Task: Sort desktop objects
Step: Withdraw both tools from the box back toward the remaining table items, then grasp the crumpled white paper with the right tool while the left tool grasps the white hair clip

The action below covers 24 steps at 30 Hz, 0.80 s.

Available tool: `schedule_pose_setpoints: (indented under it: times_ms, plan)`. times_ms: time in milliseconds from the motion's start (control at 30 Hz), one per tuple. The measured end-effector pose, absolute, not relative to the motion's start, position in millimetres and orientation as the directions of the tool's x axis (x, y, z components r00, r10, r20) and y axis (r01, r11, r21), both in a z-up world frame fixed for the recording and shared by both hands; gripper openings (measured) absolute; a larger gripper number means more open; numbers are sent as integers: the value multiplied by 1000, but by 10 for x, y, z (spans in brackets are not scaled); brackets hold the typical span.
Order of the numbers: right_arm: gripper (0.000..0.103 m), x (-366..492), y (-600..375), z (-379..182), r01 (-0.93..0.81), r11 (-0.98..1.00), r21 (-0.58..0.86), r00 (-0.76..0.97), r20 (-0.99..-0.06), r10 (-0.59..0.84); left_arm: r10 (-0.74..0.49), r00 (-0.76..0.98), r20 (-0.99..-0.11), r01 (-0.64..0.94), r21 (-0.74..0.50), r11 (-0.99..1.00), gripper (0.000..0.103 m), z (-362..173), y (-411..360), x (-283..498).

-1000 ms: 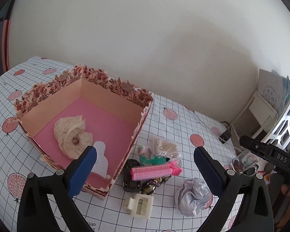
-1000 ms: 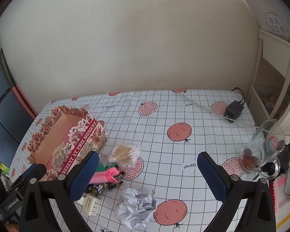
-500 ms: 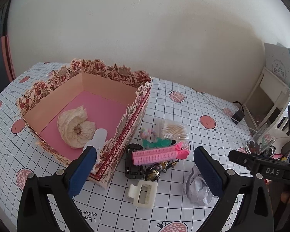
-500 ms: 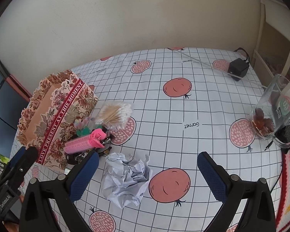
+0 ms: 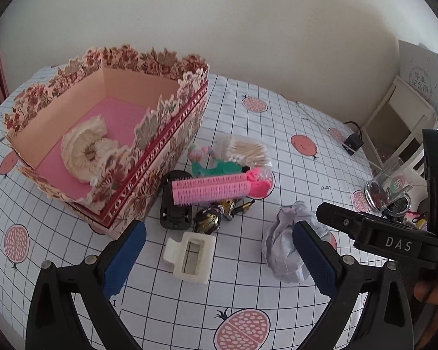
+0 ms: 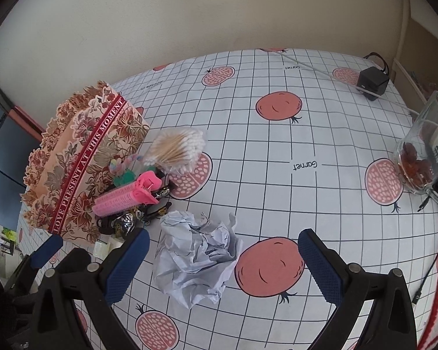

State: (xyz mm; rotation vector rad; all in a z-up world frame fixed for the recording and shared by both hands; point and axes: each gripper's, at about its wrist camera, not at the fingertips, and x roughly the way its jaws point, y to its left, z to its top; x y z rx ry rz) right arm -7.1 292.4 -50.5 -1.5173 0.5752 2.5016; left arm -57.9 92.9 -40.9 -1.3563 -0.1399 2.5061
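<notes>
A floral paper box [image 5: 149,157] [image 6: 81,157] stands at the left with a cream scrunchie [image 5: 84,148] inside. Beside it lies a pile: a pink hair roller [image 5: 216,188] [image 6: 125,197], a bag of cotton swabs [image 5: 245,150] [image 6: 178,148], a green clip [image 5: 216,167], a black item [image 5: 175,204], gold-wrapped pieces [image 5: 216,215] and a cream hair claw [image 5: 189,256]. A crumpled paper ball [image 5: 286,248] [image 6: 198,256] lies to the right. My left gripper [image 5: 216,259] is open above the hair claw. My right gripper [image 6: 222,265] is open above the paper ball.
The table has a checked cloth with pomegranate prints [image 6: 277,145]. A glass with dark pieces [image 6: 423,157] [image 5: 388,186] stands at the right edge. A black power adapter [image 6: 372,80] with its cable lies at the back right. A white shelf [image 5: 400,122] stands beyond it.
Both grippers have come down and closer to the table. The left one has shifted right toward the pile, the right one toward the paper ball. Both stay open.
</notes>
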Motion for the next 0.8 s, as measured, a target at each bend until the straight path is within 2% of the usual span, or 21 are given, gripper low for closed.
schedule_pose_setpoints:
  times_ms: [367,800]
  plan:
    - [103,-149,2844,-728,-348,-909,231,-409,-910,-74,241,-443,-864,-121,-209,-970,100,-704,810,-699]
    - [103,-178,2886,-940,-397,-868,299,-401,-907,-129,212,-403,-890,-85,-194,-977,98,-854,761,-732]
